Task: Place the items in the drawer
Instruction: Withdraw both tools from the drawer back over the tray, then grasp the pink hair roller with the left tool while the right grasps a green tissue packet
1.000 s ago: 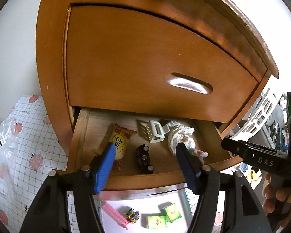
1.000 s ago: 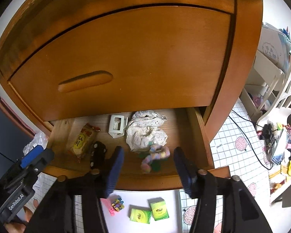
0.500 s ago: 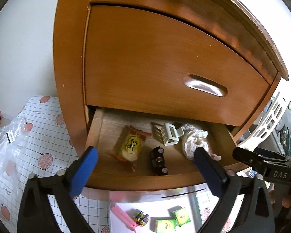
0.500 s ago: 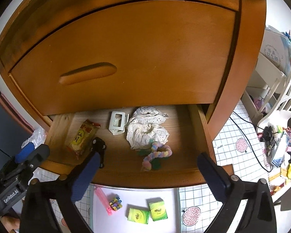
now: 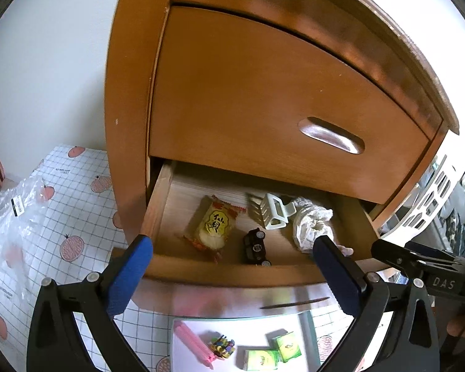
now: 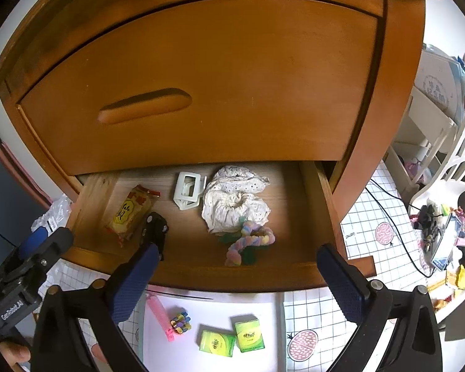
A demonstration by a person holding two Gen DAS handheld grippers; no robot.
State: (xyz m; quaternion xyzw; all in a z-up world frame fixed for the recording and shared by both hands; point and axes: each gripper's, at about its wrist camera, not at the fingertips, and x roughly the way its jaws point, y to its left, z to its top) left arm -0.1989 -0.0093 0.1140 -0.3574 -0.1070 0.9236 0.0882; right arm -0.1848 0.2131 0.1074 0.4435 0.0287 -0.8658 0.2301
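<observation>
Both sets of jaws spread wide, left gripper [image 5: 232,257] and right gripper [image 6: 237,265], nothing clamped. Below the right gripper, two green packets [image 6: 232,336]: probably light, flat, slippery; best pinched across the edges.

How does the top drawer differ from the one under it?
The top drawer is pushed shut, while the lower drawer is pulled out. The top drawer shows only its curved wooden front with a carved oval handle; the lower drawer shows its inside, holding a snack packet, a white clip, a toy car and a white cloth. Both are the same orange-brown wood.
</observation>
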